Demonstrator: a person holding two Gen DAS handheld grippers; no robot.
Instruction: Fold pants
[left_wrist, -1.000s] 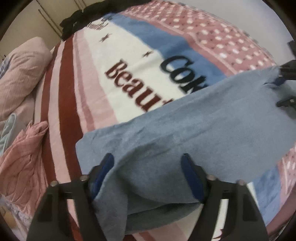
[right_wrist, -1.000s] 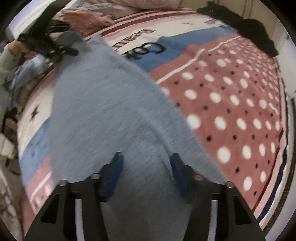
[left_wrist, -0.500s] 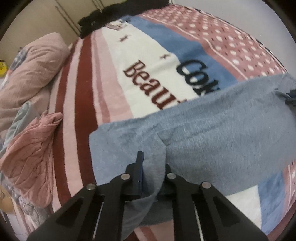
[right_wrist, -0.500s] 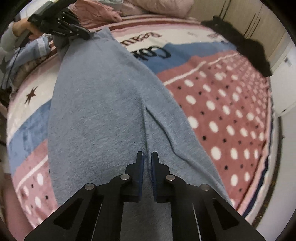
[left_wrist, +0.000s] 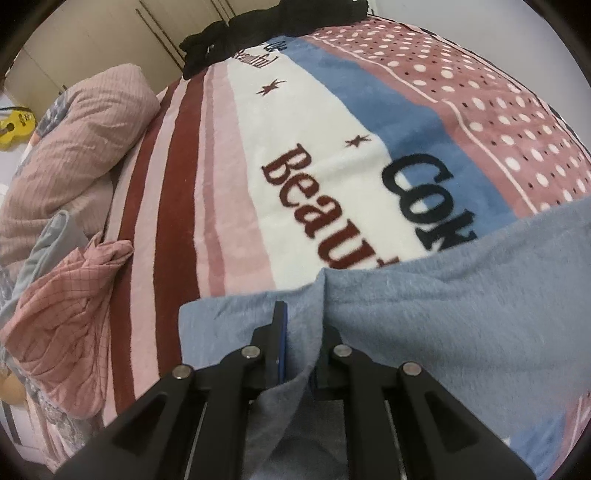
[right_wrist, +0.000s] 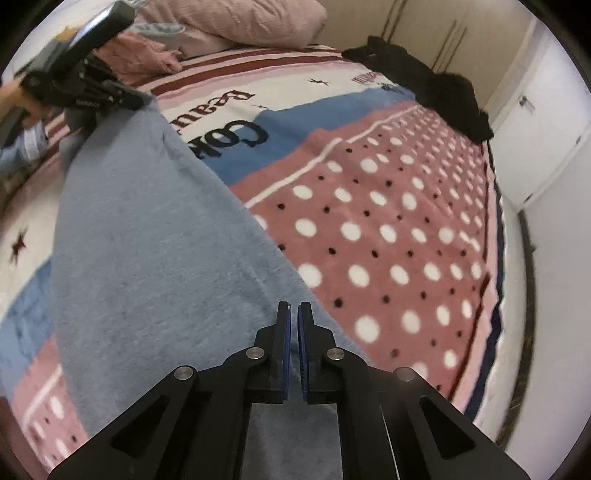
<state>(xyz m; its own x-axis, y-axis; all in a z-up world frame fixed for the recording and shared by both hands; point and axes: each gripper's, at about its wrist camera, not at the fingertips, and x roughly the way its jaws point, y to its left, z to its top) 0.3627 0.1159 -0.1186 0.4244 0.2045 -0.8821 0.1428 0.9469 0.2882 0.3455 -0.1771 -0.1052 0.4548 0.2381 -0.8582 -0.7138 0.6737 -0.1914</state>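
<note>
Claws first: both are clenched on the grey-blue pants (right_wrist: 155, 258), one at each end. Those pants stretch in a long band across the near side of the bed's patterned blanket (left_wrist: 332, 155), the biggest thing in view, with a pink pillow (left_wrist: 74, 140) at far left and dark clothing (right_wrist: 424, 85) at the far edge. Left claw (left_wrist: 299, 343) pinches a raised ridge of cloth at the left end, its jaws easing apart a little though fabric stays bunched between them. Right claw (right_wrist: 294, 343) grips the right end, pads nearly together. Judged step: both ends taken up, ready to fold. Next calls for lifting together, keeping the cloth taut, and carrying one end over the other
</note>
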